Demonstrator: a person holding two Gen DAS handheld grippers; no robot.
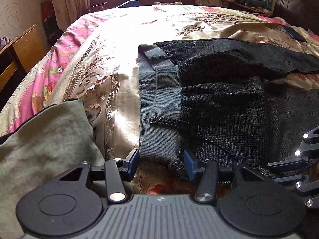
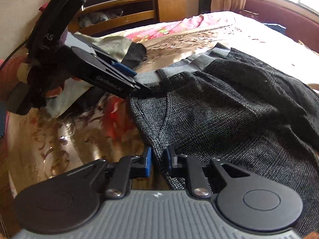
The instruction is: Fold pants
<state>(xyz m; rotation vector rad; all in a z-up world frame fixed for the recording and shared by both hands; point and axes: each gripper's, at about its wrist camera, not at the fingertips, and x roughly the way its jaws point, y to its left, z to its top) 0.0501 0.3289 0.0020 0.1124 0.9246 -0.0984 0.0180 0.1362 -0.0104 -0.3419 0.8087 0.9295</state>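
Observation:
Dark checked pants (image 1: 223, 107) with a grey ribbed waistband (image 1: 159, 99) lie on the bed. My left gripper (image 1: 161, 163) is open, its blue pads either side of the waistband's near end. In the right wrist view the left gripper (image 2: 137, 83) reaches the waistband (image 2: 151, 77) from the left. My right gripper (image 2: 158, 161) is shut on the near edge of the pants (image 2: 229, 109), a fold of fabric pinched between its blue pads. Its linkage shows at the right edge of the left wrist view (image 1: 307, 155).
The bed has a shiny gold floral cover (image 1: 119, 59) with pink bedding (image 1: 39, 75) at the left. A grey-green garment (image 1: 43, 139) lies near left. Another dark garment (image 1: 259, 53) lies beyond the pants. A dark phone-like object (image 1: 293, 32) lies far right. A wooden cabinet (image 2: 139, 10) stands by the bed.

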